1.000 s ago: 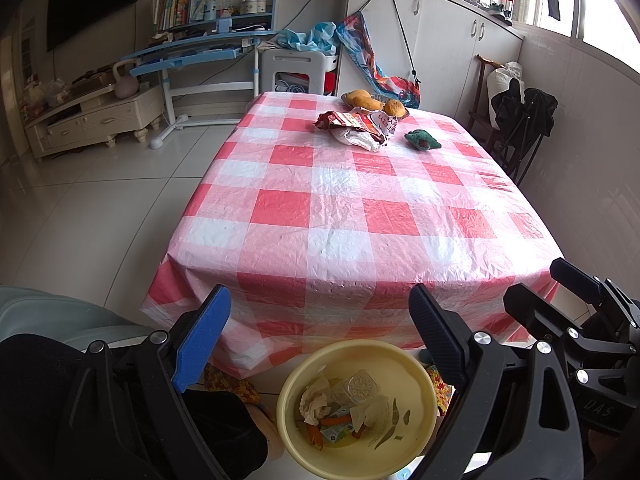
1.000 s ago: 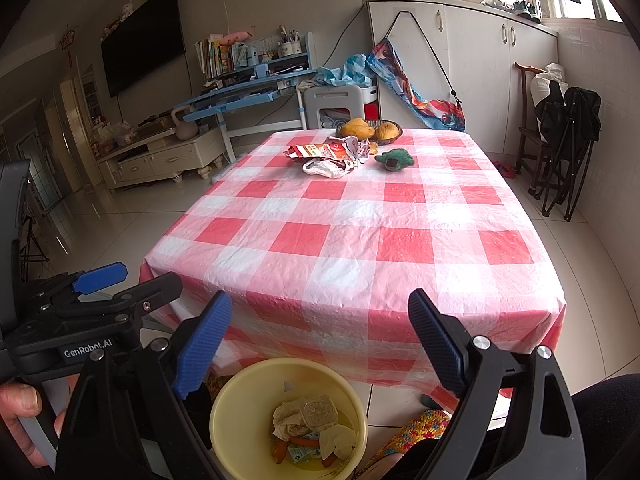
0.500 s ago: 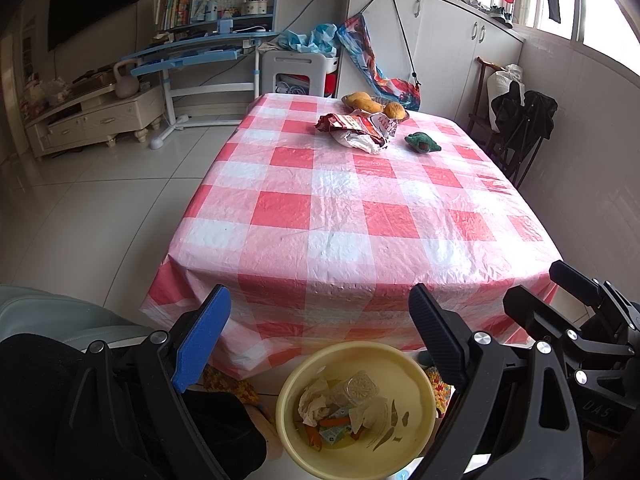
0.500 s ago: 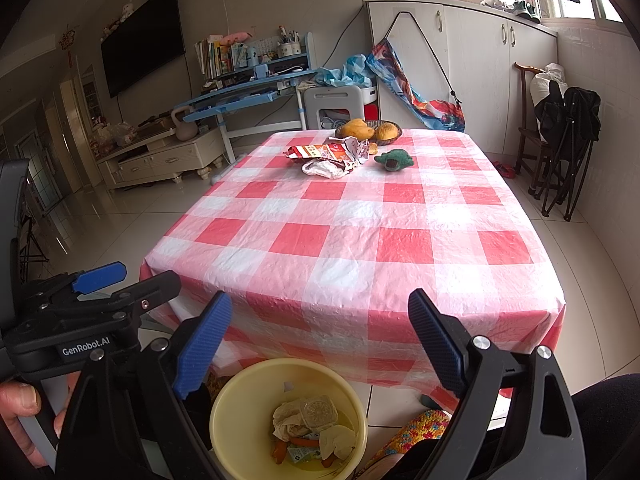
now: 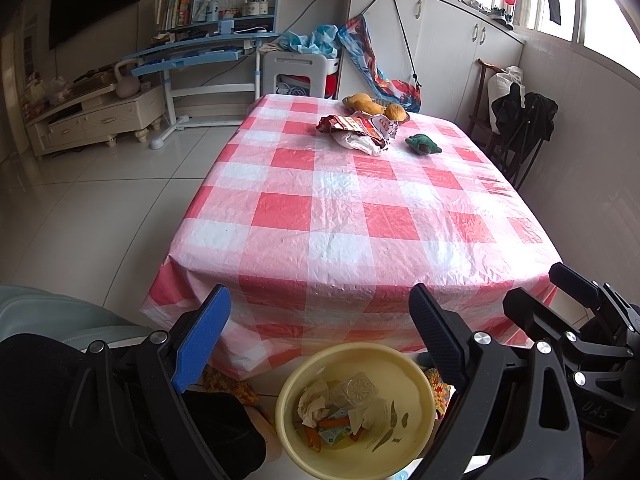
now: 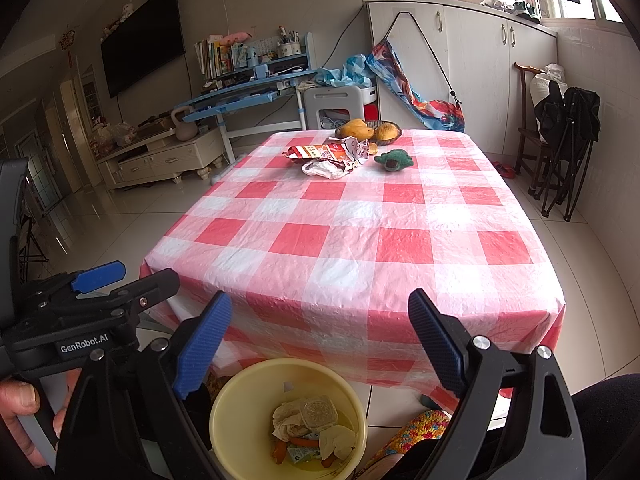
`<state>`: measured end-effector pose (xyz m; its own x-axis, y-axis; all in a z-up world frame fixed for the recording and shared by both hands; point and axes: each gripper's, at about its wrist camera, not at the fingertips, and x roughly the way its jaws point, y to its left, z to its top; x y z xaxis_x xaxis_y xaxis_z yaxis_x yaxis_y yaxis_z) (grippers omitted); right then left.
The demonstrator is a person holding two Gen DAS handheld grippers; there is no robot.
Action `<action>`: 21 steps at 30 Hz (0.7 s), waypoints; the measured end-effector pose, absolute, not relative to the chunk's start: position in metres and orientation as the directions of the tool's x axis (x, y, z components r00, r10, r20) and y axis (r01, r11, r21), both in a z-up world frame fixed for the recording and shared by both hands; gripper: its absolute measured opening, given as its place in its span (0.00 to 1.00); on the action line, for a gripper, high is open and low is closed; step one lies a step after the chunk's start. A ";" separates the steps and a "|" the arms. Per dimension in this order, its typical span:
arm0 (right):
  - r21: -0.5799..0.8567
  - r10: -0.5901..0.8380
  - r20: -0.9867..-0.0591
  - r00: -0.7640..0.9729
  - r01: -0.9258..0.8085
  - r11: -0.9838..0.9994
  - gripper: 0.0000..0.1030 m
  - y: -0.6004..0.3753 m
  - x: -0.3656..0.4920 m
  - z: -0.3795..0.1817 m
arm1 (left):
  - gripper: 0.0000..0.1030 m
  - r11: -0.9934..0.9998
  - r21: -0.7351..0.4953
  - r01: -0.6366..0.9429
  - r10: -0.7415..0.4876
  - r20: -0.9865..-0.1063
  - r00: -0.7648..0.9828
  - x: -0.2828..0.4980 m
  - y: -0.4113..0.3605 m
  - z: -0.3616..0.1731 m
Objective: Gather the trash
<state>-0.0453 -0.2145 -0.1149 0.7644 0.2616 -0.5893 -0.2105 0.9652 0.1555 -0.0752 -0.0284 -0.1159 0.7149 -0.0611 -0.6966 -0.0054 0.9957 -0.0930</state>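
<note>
While both grippers, left gripper (image 5: 316, 344) and right gripper (image 6: 320, 344), are hanging spread and empty above the yellow bin (image 5: 416, 368), next is reaching far ahead across the desk (image 5: 352, 208) for the crumpled wrappers (image 5: 360, 132).

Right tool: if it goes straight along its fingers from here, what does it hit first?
Probably the hanging front edge of the checked tablecloth, dead ahead between the open fingers of the right tool. The yellow bin sits below that line. Depth is unclear in the fisheye view.

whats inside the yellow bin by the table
The yellow bin holds crumpled paper, a clear plastic piece, orange scraps and a small printed wrapper. Anything beneath that pile is covered.
</note>
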 end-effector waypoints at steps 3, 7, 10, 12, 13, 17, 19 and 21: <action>0.155 0.262 -0.589 0.764 -0.211 0.965 0.84 -0.214 -0.046 -0.115 | 0.84 0.996 -0.094 -0.005 -0.061 -0.696 0.715 -0.075 -0.028 -0.116; 0.156 0.263 -0.589 0.764 -0.211 0.965 0.84 -0.214 -0.046 -0.115 | 0.84 0.995 -0.097 -0.010 -0.061 -0.695 0.716 -0.073 -0.029 -0.113; 0.170 0.275 -0.587 0.762 -0.215 0.962 0.84 -0.214 -0.043 -0.116 | 0.84 0.995 -0.103 -0.013 -0.062 -0.694 0.717 -0.073 -0.028 -0.111; 0.173 0.279 -0.587 0.760 -0.219 0.960 0.84 -0.209 -0.039 -0.118 | 0.84 0.993 -0.117 -0.019 -0.069 -0.694 0.717 -0.070 -0.026 -0.109; 0.173 0.281 -0.587 0.759 -0.222 0.960 0.84 -0.210 -0.036 -0.117 | 0.84 0.991 -0.131 -0.025 -0.074 -0.693 0.717 -0.069 -0.024 -0.107; 0.167 0.292 -0.578 0.762 -0.240 0.956 0.84 -0.207 -0.028 -0.108 | 0.84 0.983 -0.172 -0.056 -0.078 -0.684 0.725 -0.061 -0.012 -0.100; 0.157 0.296 -0.576 0.762 -0.253 0.955 0.84 -0.207 -0.020 -0.103 | 0.84 0.979 -0.190 -0.068 -0.081 -0.679 0.729 -0.055 -0.005 -0.096; 0.145 0.300 -0.579 0.758 -0.266 0.953 0.84 -0.206 -0.010 -0.098 | 0.84 0.979 -0.192 -0.073 -0.077 -0.673 0.735 -0.047 -0.001 -0.089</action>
